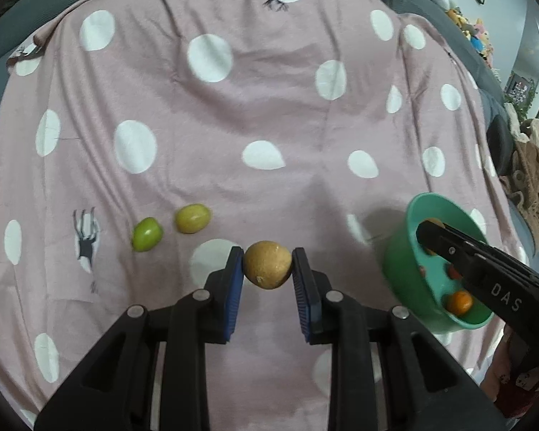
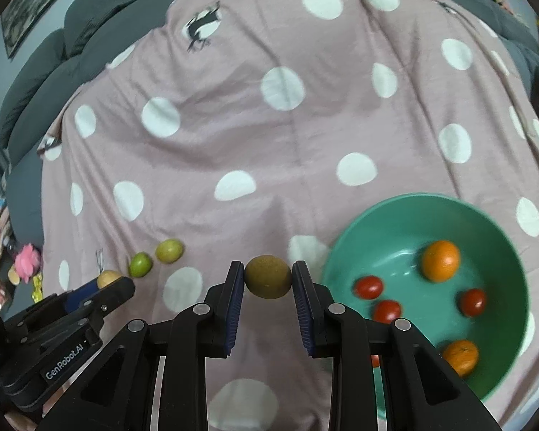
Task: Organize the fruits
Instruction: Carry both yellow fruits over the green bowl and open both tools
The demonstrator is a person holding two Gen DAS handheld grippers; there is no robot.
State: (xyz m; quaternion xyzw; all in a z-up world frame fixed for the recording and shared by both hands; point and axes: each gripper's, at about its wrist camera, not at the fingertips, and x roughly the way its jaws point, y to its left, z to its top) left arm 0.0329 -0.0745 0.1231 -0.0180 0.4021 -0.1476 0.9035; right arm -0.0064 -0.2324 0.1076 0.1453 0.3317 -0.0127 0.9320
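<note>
My left gripper (image 1: pixel 267 269) is shut on a tan round fruit (image 1: pixel 267 264), held just above the pink cloth. My right gripper (image 2: pixel 268 278) is shut on a brown-green round fruit (image 2: pixel 268 276), left of the green bowl (image 2: pixel 499 222). The bowl holds two oranges (image 2: pixel 441 260) and several small red tomatoes (image 2: pixel 368 286). A green fruit (image 1: pixel 146 234) and a yellow-green fruit (image 1: pixel 192 218) lie side by side on the cloth, left of my left gripper; they also show in the right wrist view (image 2: pixel 140 264) (image 2: pixel 169 250). The left gripper (image 2: pixel 106 283) appears there at lower left; the right gripper (image 1: pixel 427 237) reaches over the bowl (image 1: pixel 399 269).
A pink blanket with white dots (image 1: pixel 233 115) covers a grey sofa (image 2: pixel 39 82). A brown plush pile (image 1: pixel 535 179) lies at the right edge. Toys and a pink thing (image 2: pixel 27 256) sit off the blanket's left edge.
</note>
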